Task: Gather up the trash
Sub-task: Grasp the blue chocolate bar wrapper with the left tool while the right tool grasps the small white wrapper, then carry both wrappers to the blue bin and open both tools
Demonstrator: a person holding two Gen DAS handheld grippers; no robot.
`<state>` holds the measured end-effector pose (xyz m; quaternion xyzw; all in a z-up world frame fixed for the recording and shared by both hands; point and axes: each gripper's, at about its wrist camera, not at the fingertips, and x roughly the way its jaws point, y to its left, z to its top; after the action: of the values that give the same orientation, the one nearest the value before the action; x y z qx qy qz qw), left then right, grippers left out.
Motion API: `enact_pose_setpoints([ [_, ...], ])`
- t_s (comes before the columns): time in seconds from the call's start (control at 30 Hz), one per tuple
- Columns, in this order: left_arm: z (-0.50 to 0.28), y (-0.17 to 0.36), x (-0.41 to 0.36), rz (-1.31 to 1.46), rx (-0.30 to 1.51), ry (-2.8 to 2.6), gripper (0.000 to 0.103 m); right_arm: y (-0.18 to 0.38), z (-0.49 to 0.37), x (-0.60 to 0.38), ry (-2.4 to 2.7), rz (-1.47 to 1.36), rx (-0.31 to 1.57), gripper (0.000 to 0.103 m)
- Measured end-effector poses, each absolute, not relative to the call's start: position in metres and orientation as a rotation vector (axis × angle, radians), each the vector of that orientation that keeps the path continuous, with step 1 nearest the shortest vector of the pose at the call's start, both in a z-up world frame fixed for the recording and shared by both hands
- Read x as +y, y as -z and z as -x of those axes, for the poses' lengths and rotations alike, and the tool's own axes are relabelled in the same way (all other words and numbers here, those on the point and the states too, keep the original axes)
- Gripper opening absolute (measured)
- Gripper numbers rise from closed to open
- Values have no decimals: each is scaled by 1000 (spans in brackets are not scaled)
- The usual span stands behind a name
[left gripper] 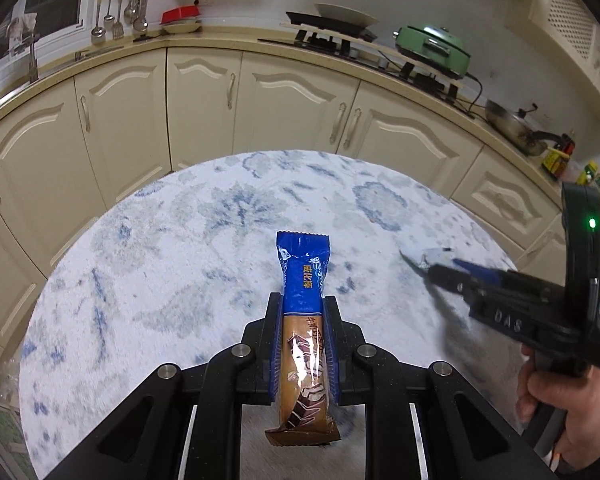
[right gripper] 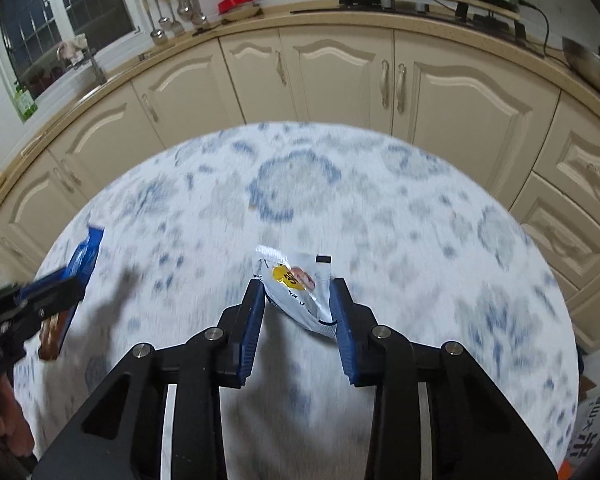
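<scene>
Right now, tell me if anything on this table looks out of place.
Only trash: a blue-and-brown snack wrapper clamped in the left hand-held gripper, and a crumpled silver packet between the right one's fingers.

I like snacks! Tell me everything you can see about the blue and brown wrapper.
The wrapper is a long, shiny plastic snack-bar packet, blue at its far end with pale characters, brown at its near end with a picture of chocolate pieces. Both ends have crimped, zigzag seals. It looks flat and slightly creased. The left gripper is shut on its middle, blue pads pressing both long edges, holding it lifted above the blue-and-white patterned table. Nothing else touches it.
</scene>
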<state>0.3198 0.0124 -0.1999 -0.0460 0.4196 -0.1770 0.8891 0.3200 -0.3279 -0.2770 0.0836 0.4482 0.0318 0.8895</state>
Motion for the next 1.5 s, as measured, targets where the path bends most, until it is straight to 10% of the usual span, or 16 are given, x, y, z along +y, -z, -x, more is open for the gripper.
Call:
enact_pose_setpoints([
  [0.33, -292, 192, 9, 92, 872, 354, 15, 283, -324, -318, -36, -88, 919, 51],
  [0.83, -273, 173, -6, 69, 836, 363, 15, 272, -283, -336, -118, -249, 901, 20],
  [1.5, -245, 152, -75, -10, 804, 457, 15, 245, -228, -369, -103, -284, 840, 18],
])
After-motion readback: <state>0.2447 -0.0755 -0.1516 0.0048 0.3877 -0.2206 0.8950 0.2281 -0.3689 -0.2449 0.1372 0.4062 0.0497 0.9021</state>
